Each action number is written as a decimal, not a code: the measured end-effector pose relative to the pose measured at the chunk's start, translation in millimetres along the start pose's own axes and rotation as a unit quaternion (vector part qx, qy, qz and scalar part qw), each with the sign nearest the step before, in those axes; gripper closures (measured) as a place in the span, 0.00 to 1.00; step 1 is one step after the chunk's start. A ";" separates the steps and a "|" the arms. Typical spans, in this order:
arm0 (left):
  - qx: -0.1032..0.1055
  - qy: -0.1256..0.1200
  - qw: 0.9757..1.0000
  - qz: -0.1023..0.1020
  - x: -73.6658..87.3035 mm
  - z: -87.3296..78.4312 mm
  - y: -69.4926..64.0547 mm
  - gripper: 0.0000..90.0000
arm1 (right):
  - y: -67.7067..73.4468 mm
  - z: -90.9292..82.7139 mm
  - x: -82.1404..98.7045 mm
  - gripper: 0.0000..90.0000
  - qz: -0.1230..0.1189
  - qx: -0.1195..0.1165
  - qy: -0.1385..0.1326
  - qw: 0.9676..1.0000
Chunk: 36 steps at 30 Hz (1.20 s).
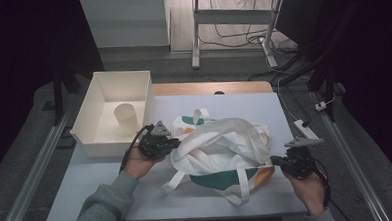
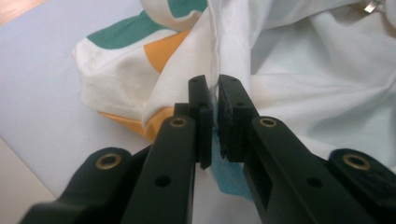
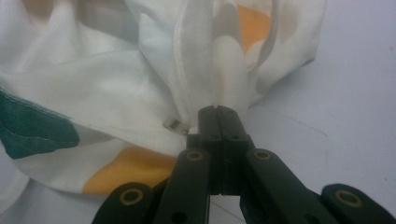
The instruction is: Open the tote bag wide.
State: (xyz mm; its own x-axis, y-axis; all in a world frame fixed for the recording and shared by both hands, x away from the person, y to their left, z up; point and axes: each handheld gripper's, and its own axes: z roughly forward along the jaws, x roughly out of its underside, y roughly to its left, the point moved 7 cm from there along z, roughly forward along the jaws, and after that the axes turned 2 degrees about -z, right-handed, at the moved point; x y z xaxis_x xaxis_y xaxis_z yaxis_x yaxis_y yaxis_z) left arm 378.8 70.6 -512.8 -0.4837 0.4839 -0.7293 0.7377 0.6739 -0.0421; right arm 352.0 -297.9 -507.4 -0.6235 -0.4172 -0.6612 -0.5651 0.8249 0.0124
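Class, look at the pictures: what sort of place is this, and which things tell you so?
Probably a lab or workshop set up for recording: a work table covered by a pale sheet, loose cables on the floor behind it, and a metal rail alongside it.

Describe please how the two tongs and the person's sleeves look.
Both tongs, left and right, are black, with two flat jaws and brass-coloured rivets. Each carries a grey three-cornered plate on top and trails a black cable. The left sleeve is grey-green knit; the right cuff looks similar.
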 end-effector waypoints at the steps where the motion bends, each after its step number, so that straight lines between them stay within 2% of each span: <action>1: -0.002 0.004 1.000 0.000 1.1 2.2 0.9 0.93 | -0.6 1.4 1.6 1.00 0.003 -0.001 0.001 1.000; 5: -0.003 0.013 1.000 -0.006 4.9 9.6 2.7 0.93 | -1.9 6.2 5.3 1.00 0.005 -0.002 0.009 1.000; 13: -0.008 0.026 1.000 -0.004 7.0 20.8 3.7 0.93 | -1.5 12.7 6.4 1.00 -0.001 0.000 0.009 1.000; 17: -0.007 0.025 1.000 -0.005 6.8 21.2 3.6 0.92 | 1.5 11.8 4.7 1.00 -0.008 -0.001 0.003 1.000; 19: -0.003 0.023 1.000 -0.009 6.7 21.4 3.7 0.92 | 4.0 11.9 3.0 1.00 -0.021 -0.003 -0.005 1.000; 22: -0.002 0.023 1.000 -0.008 7.0 21.6 4.2 0.92 | 6.5 13.5 2.4 1.00 -0.031 0.005 -0.004 0.999; 30: 0.001 0.019 1.000 -0.010 7.1 21.1 3.5 0.91 | 4.4 14.7 3.8 0.99 -0.024 -0.002 -0.004 1.000; 33: 0.011 0.007 1.000 -0.009 4.5 16.8 1.2 0.89 | 6.2 11.8 0.9 0.92 -0.032 -0.003 -0.015 0.999; 36: 0.016 -0.008 1.000 -0.004 -1.2 11.4 -1.9 0.83 | 9.0 3.4 -7.3 0.82 -0.036 -0.005 -0.046 0.998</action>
State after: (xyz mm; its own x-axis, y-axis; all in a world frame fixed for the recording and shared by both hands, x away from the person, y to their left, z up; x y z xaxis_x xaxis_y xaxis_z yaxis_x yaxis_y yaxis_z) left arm 383.4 62.4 -519.6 -0.4821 0.4695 -0.7396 0.7489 0.6589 -0.0699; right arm 353.3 -286.1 -505.0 -0.5296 -0.4380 -0.7264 -0.6123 0.7901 -0.0299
